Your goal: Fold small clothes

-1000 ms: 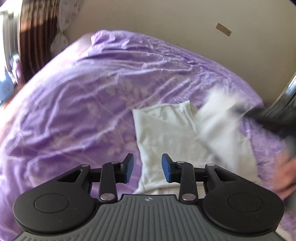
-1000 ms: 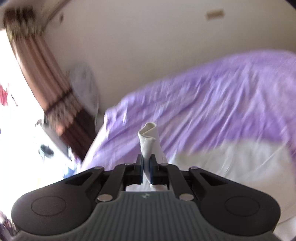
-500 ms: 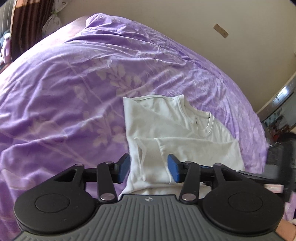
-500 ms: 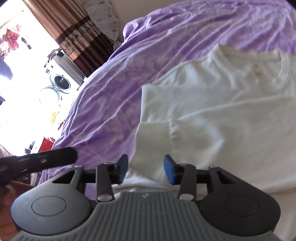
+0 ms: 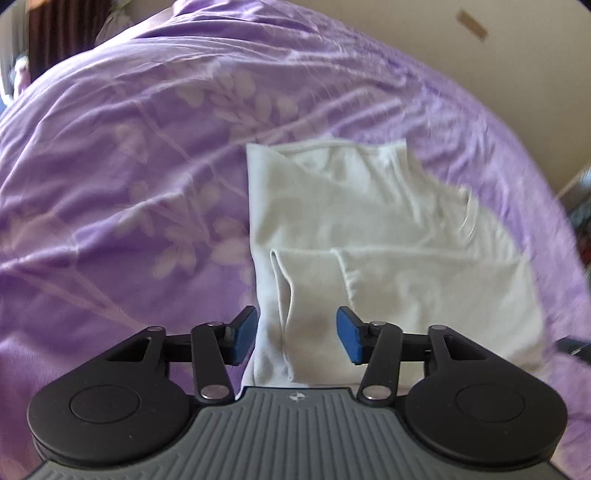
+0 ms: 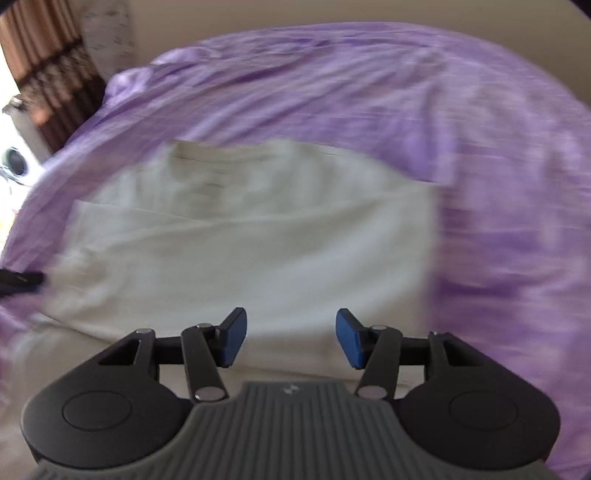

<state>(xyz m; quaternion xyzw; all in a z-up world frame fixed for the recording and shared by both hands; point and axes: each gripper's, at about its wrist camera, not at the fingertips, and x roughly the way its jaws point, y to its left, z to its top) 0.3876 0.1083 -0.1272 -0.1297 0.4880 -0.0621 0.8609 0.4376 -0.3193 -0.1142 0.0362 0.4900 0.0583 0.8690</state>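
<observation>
A small white T-shirt lies flat on a purple bedspread, its sleeves folded in over the body. My left gripper hangs low over the shirt's near left corner, where a folded sleeve runs between its blue pads. The jaws are closing and the pads do not press the cloth. In the blurred right wrist view, my right gripper hovers over the near edge of the T-shirt. Its jaws are opening and hold nothing. The left gripper's black tip shows at the far left.
The purple bedspread spreads wide around the shirt on all sides. A beige wall with a strip of tape stands behind the bed. A brown curtain and a washing machine are off the far left.
My right gripper let go of the white cloth it held up, opened, and swung right along the shirt's near edge. The sleeve now lies folded on the shirt. Both grippers came down closer.
</observation>
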